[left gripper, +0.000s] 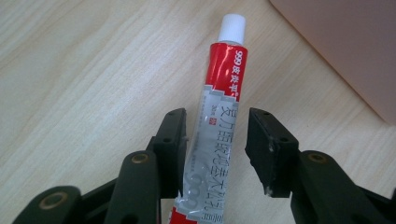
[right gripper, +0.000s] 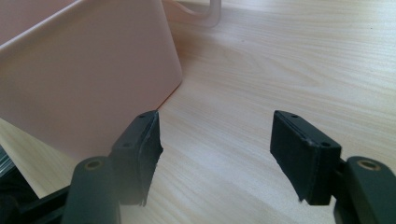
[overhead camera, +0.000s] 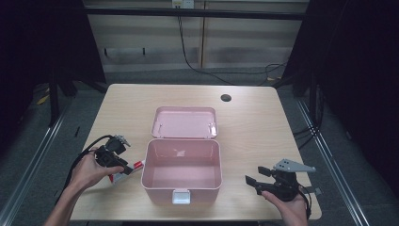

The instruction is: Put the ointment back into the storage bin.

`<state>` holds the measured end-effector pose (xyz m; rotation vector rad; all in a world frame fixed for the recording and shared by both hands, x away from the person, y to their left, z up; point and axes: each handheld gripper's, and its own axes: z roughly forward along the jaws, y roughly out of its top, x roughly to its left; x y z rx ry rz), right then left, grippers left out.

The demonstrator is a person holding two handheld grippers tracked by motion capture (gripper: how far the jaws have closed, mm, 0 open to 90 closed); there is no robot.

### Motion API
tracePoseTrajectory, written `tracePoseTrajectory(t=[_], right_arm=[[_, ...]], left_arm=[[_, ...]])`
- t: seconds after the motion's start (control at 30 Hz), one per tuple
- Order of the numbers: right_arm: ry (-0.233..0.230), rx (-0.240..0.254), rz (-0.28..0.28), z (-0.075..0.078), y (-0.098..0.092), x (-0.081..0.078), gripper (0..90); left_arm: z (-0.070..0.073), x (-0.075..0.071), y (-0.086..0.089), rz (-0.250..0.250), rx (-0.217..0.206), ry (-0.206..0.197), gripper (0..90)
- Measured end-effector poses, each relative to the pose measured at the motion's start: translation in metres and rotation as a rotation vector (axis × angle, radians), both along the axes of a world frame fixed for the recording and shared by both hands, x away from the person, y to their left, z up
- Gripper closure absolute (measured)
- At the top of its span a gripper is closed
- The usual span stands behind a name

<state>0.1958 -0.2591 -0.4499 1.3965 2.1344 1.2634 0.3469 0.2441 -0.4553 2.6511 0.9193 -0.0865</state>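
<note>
Left of the open pink box (overhead camera: 182, 175), on the pale wood-grain table (overhead camera: 254, 122), a soft red-and-silver ointment tube (left gripper: 215, 126) with a white cap is straddled by the left gripper (left gripper: 215, 144); one pad touches, the other stands apart, readying a grasp. The right gripper (right gripper: 215, 154) waits beside the smooth plastic box, jaws apart and empty.

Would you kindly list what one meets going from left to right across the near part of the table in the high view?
Left gripper → red-and-white tube → open pink box → right gripper.
</note>
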Motion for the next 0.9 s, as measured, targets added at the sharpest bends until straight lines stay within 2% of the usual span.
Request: tracePoseTrajectory(t=[0.4,0.73,0.9], right_arm=[[0.004,0.003,0.005,-0.001,0.001,0.001,33.1],[0.004,0.0,0.006,-0.001,0.001,0.001,33.1],[0.005,0.0,0.008,-0.001,0.001,0.001,33.1]], left_arm=[[-0.009,0.001,-0.003,-0.02,0.019,0.0,65.2],[-0.013,0.0,-0.007,-0.014,0.009,-0.007,69.1],[-0.012,-0.001,-0.011,-0.027,0.046,-0.016,69.8]])
